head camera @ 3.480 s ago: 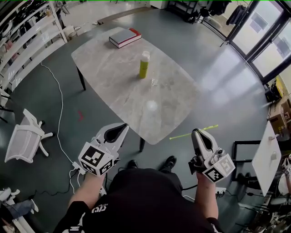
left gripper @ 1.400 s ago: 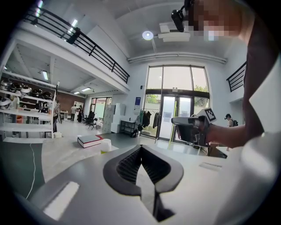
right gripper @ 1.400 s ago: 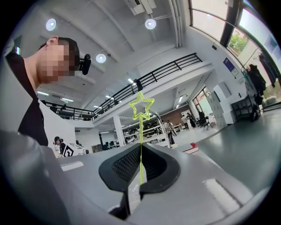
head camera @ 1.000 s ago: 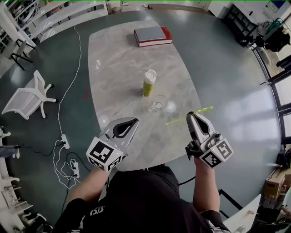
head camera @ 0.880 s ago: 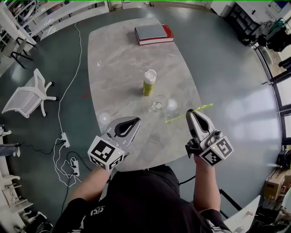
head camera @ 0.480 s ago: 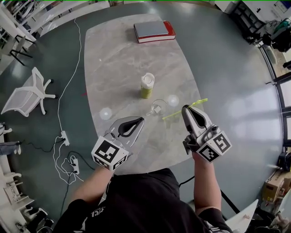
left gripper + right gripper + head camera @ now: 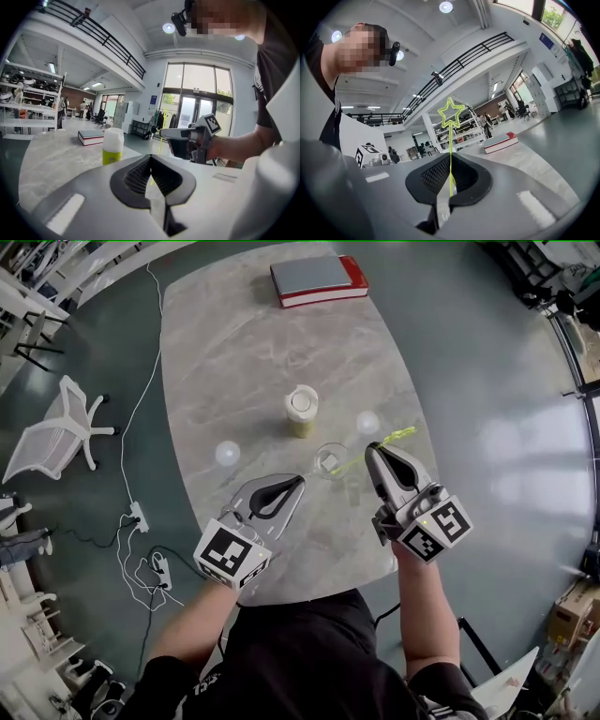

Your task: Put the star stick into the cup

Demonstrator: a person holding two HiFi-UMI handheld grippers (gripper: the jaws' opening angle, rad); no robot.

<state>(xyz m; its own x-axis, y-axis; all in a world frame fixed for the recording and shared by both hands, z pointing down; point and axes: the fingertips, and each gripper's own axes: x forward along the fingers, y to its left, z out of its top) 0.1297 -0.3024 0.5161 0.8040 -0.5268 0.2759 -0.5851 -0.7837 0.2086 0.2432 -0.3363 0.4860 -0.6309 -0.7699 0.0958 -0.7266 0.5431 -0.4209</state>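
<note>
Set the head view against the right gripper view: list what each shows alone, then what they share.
Head view only: the yellow-green bottle and a white chair. Right gripper view only: a balcony railing and ceiling lights. Both: the star stick clamped in the right gripper, the red-edged book, the table.

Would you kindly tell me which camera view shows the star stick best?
The right gripper view: the star stick stands sharp, star outline whole, pinched in the right claw. The head view shows a thin slanted line; the left gripper view only a sliver.
</note>
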